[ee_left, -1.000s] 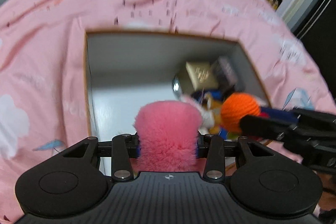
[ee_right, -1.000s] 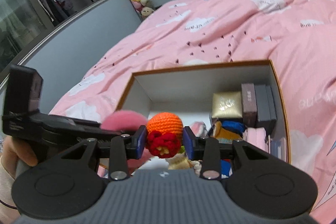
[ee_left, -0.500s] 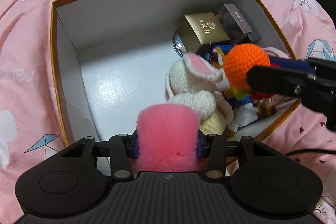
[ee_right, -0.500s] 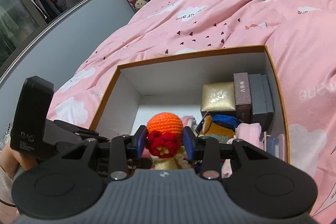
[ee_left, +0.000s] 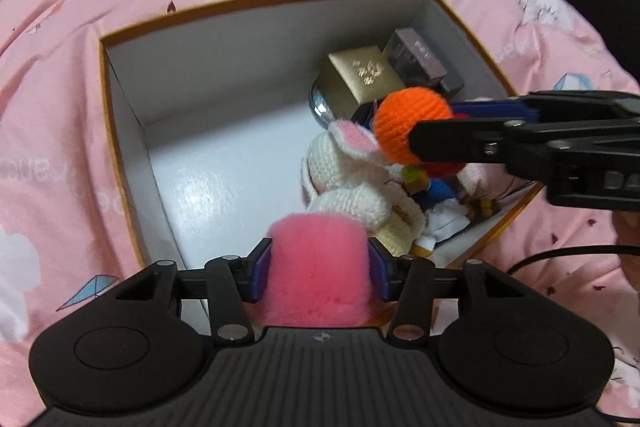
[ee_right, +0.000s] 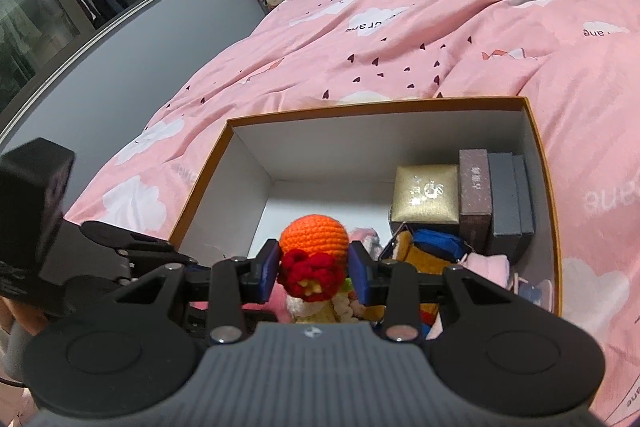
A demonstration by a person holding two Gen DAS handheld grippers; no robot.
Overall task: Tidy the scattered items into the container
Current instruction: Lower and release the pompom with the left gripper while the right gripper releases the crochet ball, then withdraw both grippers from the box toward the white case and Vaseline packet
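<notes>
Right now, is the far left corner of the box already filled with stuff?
No, the box's far left corner shows bare white floor; the gold case and crochet bunny sit along its right side.

fluffy pink pompom (ee_left: 318, 259), crocheted orange ball (ee_left: 412, 123)

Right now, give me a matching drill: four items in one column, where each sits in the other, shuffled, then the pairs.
Items:
1. pink fluffy toy
2. orange crochet toy
3. gold box
4. white crochet bunny

Places:
A. lying on the box floor beside the other toys
B. between the jaws of the right gripper
C. standing against the dark boxes near the box's far wall
D. between the opening jaws of the left gripper

Pairs: 1-D, 2-B, 3-C, 4-A
</notes>
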